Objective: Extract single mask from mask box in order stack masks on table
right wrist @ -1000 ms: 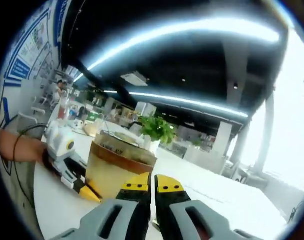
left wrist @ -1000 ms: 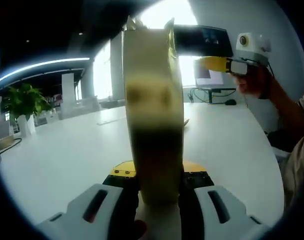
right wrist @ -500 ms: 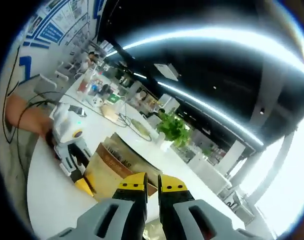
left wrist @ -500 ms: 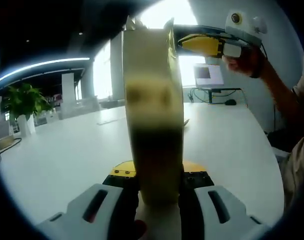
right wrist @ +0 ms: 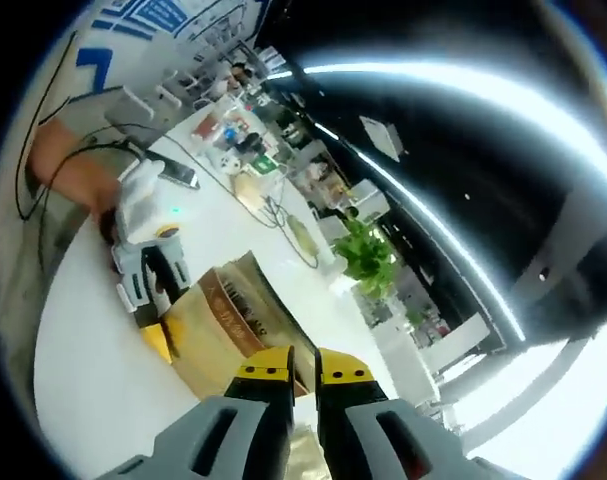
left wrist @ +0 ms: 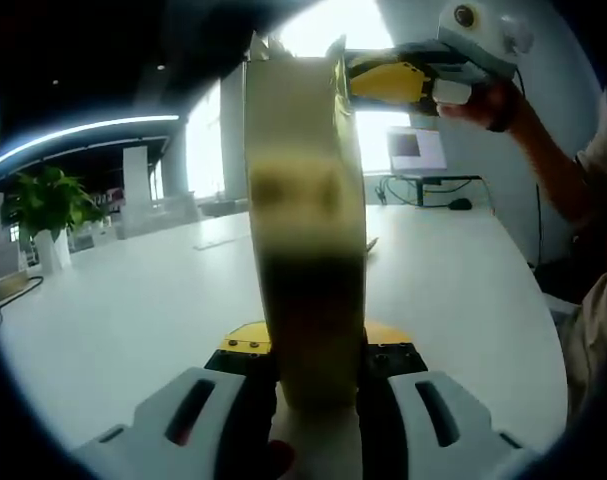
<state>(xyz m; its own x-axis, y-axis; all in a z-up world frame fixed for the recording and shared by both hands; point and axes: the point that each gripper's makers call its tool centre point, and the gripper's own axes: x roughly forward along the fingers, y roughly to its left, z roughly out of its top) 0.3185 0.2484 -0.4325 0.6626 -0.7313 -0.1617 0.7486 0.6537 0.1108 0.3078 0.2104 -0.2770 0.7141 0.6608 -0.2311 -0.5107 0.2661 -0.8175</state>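
While left gripper clamps box upright on table | right gripper nearly closed, empty, poised at box top | step: extraction not begun | next: dip in, pinch one mask edge

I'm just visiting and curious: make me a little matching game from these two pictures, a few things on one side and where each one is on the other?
Things:
1. mask box
2. right gripper
3. potted plant
4. monitor

Places:
A. far across the white table, in front of the bright window
B. clamped upright between the left gripper's jaws
C. held in a hand at the box's top edge
D. at the table's far left edge

Pairs: 1-B, 2-C, 3-D, 4-A
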